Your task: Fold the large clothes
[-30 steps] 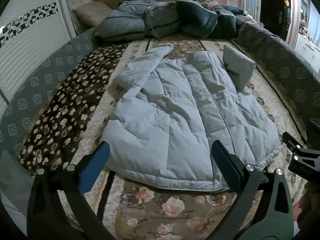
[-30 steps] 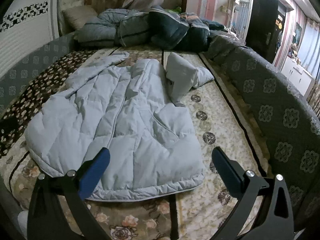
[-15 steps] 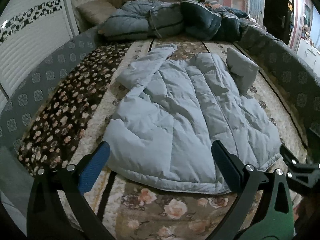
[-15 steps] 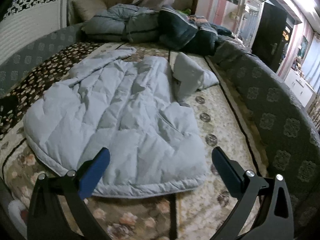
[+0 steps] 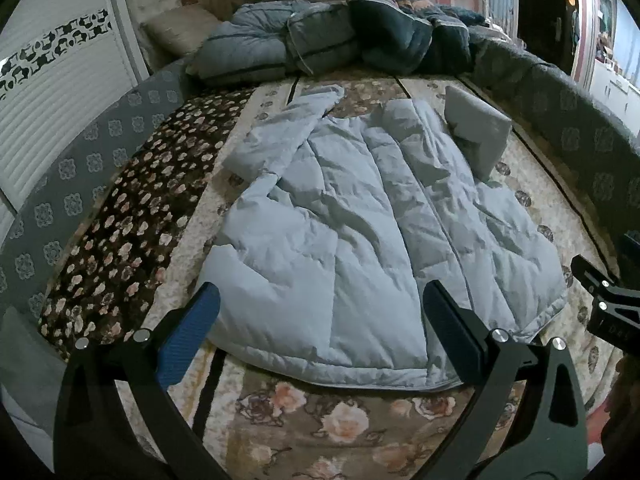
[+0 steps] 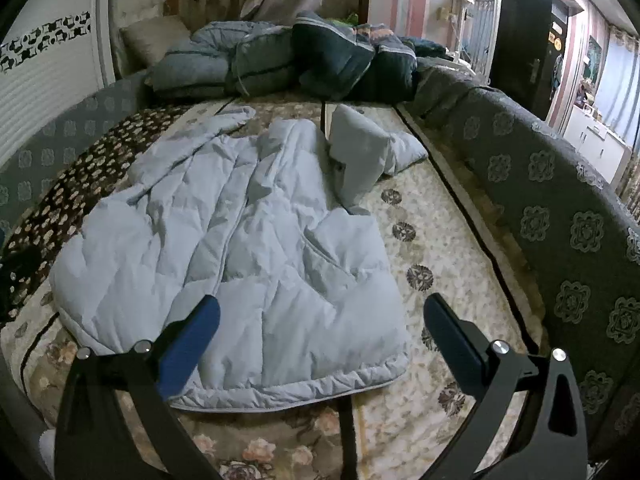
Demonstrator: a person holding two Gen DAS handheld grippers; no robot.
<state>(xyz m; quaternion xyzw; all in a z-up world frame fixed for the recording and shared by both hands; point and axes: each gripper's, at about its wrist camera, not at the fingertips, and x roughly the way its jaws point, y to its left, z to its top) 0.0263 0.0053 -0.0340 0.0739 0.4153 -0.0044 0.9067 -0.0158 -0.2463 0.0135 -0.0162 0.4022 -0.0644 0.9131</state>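
Note:
A pale blue puffer jacket (image 5: pixel 360 220) (image 6: pixel 248 256) lies spread flat on the floral bed cover, hem toward me. One sleeve (image 5: pixel 288 128) runs out to the far left; the other sleeve (image 6: pixel 360 152) is folded up at the far right. My left gripper (image 5: pixel 320 320) hovers open above the hem's left half, holding nothing. Over the hem's right corner my right gripper (image 6: pixel 320 320) also stands open and empty. The right gripper's black frame (image 5: pixel 600 300) shows at the right edge of the left wrist view.
A pile of grey and dark quilts (image 5: pixel 328 40) (image 6: pixel 288 60) sits at the head of the bed. A padded grey patterned rail (image 6: pixel 560 208) runs along the right side, another rail (image 5: pixel 80 168) along the left. A dark flowered blanket (image 5: pixel 132 216) lies left of the jacket.
Both grippers have drawn slightly back and up, so the jacket sits a little farther off in both views. The jacket itself has not moved. Both stay open.

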